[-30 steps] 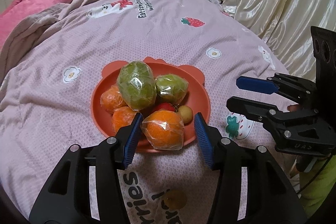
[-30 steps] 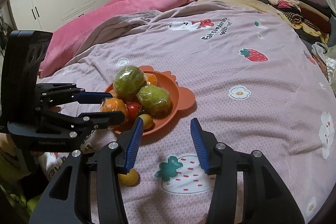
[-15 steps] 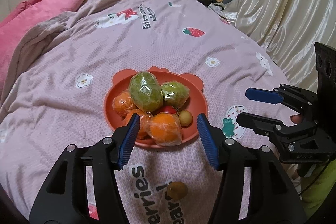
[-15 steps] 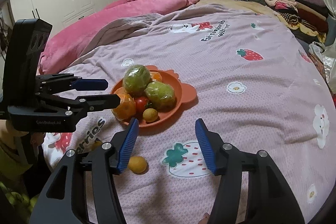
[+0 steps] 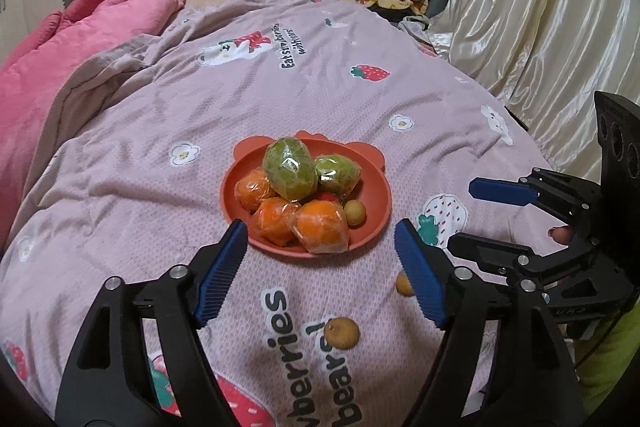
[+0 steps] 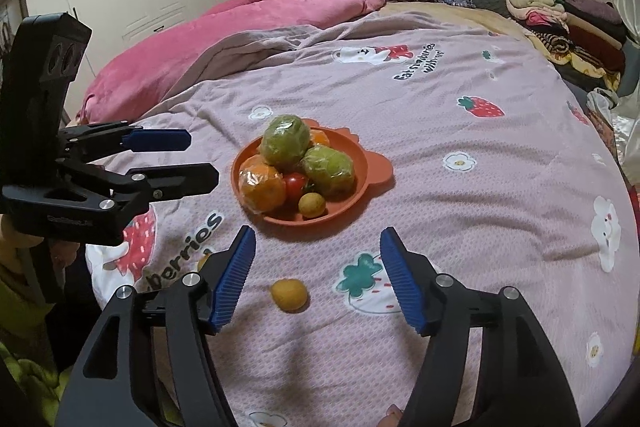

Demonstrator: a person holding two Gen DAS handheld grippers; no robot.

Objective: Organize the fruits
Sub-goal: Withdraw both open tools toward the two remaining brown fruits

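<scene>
an orange plate [image 5: 376, 215] sat on a bed's pink blanket [image 5: 168, 227], piled with wrapped green fruits [image 5: 290, 169], wrapped oranges [image 5: 320, 227], a tomato [image 6: 295, 185] and one small yellow fruit [image 5: 355, 213]. two more small yellow fruits lay loose on the blanket near the plate's front edge [image 5: 341, 333] [image 6: 289, 295]. the left claw [image 5: 320, 271] and right claw [image 6: 318, 279] both hovered spread wide above the blanket, grasping nothing.
</scene>
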